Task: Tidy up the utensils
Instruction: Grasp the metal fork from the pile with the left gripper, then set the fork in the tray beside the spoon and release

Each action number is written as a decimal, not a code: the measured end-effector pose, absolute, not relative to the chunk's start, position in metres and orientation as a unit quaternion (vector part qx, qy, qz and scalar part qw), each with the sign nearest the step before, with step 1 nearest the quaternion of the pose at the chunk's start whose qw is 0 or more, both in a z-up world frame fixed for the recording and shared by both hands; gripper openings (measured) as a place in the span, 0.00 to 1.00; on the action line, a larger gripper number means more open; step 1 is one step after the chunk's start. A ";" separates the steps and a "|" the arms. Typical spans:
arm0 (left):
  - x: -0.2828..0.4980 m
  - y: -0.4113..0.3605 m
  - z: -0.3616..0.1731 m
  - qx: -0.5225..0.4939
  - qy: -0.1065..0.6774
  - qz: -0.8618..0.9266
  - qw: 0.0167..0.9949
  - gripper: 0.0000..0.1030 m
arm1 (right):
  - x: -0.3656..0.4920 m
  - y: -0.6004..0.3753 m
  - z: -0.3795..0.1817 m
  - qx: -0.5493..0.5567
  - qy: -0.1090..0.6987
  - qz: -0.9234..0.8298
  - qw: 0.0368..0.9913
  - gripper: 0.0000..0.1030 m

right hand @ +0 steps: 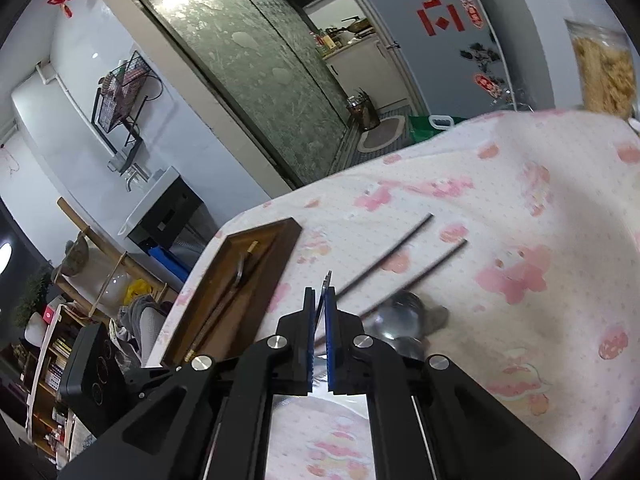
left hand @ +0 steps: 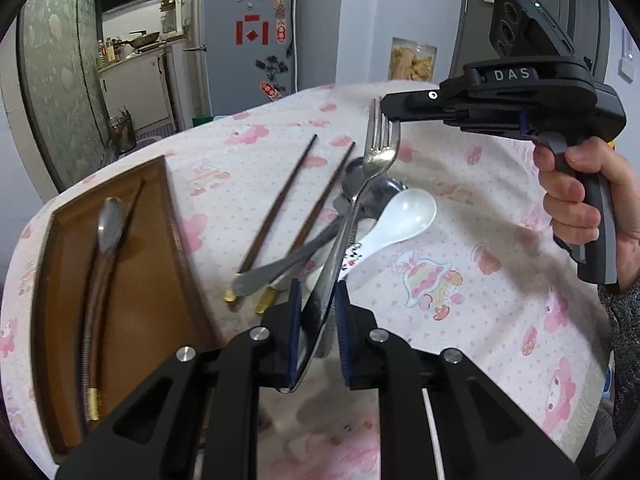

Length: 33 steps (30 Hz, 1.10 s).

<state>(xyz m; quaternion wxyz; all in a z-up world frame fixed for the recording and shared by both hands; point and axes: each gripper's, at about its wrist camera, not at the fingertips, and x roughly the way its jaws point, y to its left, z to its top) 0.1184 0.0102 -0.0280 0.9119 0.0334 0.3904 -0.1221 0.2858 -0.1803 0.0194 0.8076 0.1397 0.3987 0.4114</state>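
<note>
You had a steel fork (left hand: 362,196) caught between both tools above the table. Your left gripper (left hand: 318,292) had its blue pads against the wide end of the fork's handle, which stood tilted between them, and the fork ran up and away from it with the tines highest. Your right gripper (left hand: 394,114) came in from the right, held in your right hand (left hand: 580,200), and its tip met the fork at the tines. In the right wrist view that gripper (right hand: 319,300) was nearly closed, pinching the thin metal of the fork (right hand: 326,284) edge-on between its pads.

Under the fork, a white ceramic spoon (left hand: 400,216) lay on the pink-patterned tablecloth (left hand: 480,320), its bowl pointing away from you. A steel spoon (left hand: 356,178) lay just beside it, crossing under the fork, with its flat handle reaching toward the near edge. Two dark chopsticks (left hand: 280,208) lay side by side to the left of these, roughly parallel, their gold-capped ends nearest you.

Further left sat a brown wooden tray (left hand: 168,248) at the table's left edge. Inside it a metal spoon (left hand: 110,224) lay lengthwise, and beside it a thin dark stick with a gold cap at its near end.

From the right wrist, the tray (right hand: 280,236) was left of the gripper and the chopsticks (right hand: 404,256) ran off beyond it.
</note>
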 end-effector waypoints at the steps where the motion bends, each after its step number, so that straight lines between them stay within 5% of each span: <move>1: 0.116 0.015 -0.024 0.034 0.387 -0.117 0.914 0.17 | 0.285 -0.172 0.025 0.136 0.396 0.415 0.807 0.04; 14: 0.088 0.108 -0.004 0.005 0.382 -0.038 0.923 0.16 | 0.284 -0.042 0.043 0.109 0.403 0.477 0.773 0.04; 33: 0.094 0.157 -0.036 0.006 0.424 0.024 0.905 0.12 | 0.313 0.065 -0.022 0.085 0.461 0.475 0.745 0.08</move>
